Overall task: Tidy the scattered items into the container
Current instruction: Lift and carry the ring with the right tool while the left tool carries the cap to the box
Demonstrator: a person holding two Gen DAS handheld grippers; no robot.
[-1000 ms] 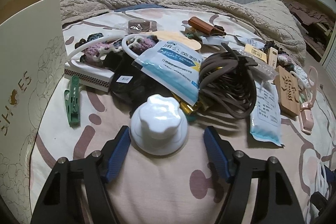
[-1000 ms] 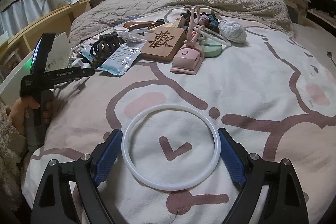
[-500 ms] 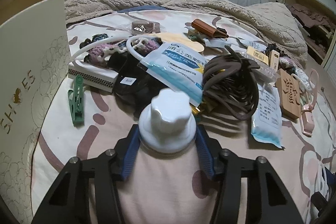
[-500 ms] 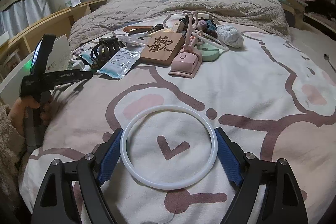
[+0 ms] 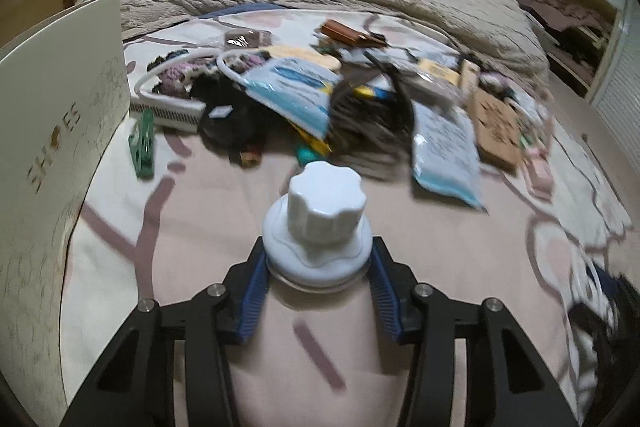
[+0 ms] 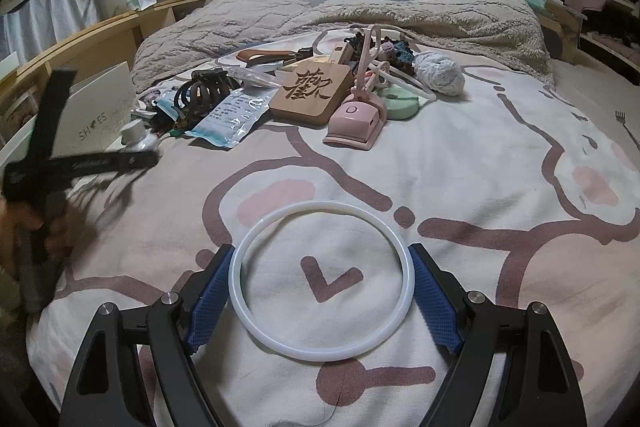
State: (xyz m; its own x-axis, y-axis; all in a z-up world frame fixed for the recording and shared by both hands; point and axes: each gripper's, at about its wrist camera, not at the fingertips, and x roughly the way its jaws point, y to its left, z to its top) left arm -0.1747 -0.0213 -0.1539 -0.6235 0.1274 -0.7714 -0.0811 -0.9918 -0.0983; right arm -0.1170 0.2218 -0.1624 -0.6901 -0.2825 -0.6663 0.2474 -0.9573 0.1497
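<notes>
Left wrist view first: a second ago our left gripper stood wide around the white lid resting on the bed; its jaws have just been closing, and now the blue pads pinch the lid's rim on both sides. The pile of clutter sits farther off than before and the picture is smeared. In the right wrist view little has changed: the white ring lies where it lay, with our right gripper drawn slightly nearer around it.

We work on a bed whose sheet is pale with pink and brown cartoon lines. A beige blanket and grey pillows lie at the head, wooden shelves along the sides. The cream shoe box, marked SHOES, stands upright at the left edge, well apart from the lid; a green clip lies near it.

Our right jaws are spread wide, a pad at each side of the ring; whether they press it we cannot tell
</notes>
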